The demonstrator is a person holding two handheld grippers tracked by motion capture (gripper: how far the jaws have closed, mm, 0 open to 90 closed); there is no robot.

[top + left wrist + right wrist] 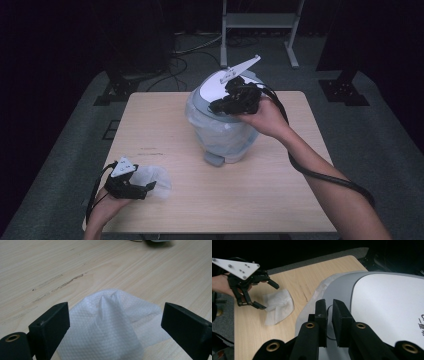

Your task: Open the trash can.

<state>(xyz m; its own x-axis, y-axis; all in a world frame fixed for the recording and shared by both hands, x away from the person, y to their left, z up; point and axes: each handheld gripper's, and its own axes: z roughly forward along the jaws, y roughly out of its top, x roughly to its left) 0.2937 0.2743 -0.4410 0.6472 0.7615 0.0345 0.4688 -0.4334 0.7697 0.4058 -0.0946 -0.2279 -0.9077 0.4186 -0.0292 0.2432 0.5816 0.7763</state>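
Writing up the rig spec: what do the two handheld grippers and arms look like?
Both grippers, left gripper and right gripper, are black linkage frames with blocky black jaws, brass-ringed pivots and a grey three-cornered plate on top. A thick black cable trails along the right forearm. Forearms bare, no sleeves.

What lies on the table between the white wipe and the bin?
Bare tabletop separates the white wipe from the bin in the high view.

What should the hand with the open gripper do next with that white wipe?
Probably close the left hand-held gripper on the white wipe. Its jaws stand open on either side of the wipe's raised fold, not pressing it. The right hand-held gripper is up at the lidded bin, nearly shut.
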